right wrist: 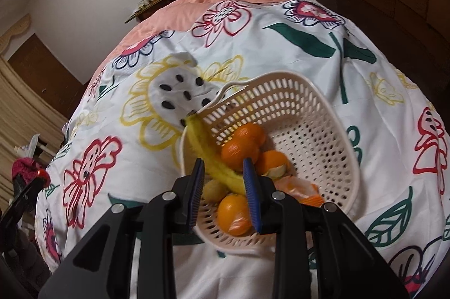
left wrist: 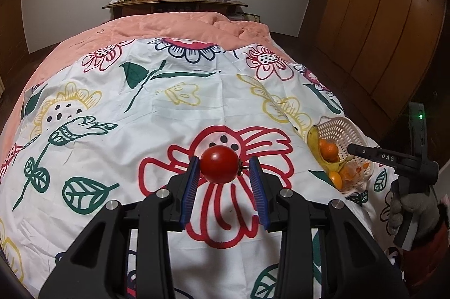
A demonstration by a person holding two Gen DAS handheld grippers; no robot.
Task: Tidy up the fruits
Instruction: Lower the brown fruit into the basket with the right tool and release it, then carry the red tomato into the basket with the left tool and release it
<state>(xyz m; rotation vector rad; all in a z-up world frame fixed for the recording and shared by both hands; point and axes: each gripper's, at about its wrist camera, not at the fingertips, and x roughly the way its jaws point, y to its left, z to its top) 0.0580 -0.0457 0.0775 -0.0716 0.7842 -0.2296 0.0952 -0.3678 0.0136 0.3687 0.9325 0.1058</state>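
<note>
The left gripper grasps a red tomato between its blue pads and holds it in the air above the flowered sheet. The right gripper has its jaws drawn close together with nothing between them; it hangs over the near rim of the white basket. In this basket lie a banana, which leans over the left rim, several oranges, a small yellow fruit and an orange packet. Behind the sheet there is a pink quilt, then a wooden shelf with many jars and cups. Wooden wardrobes stand at the right side.
</note>
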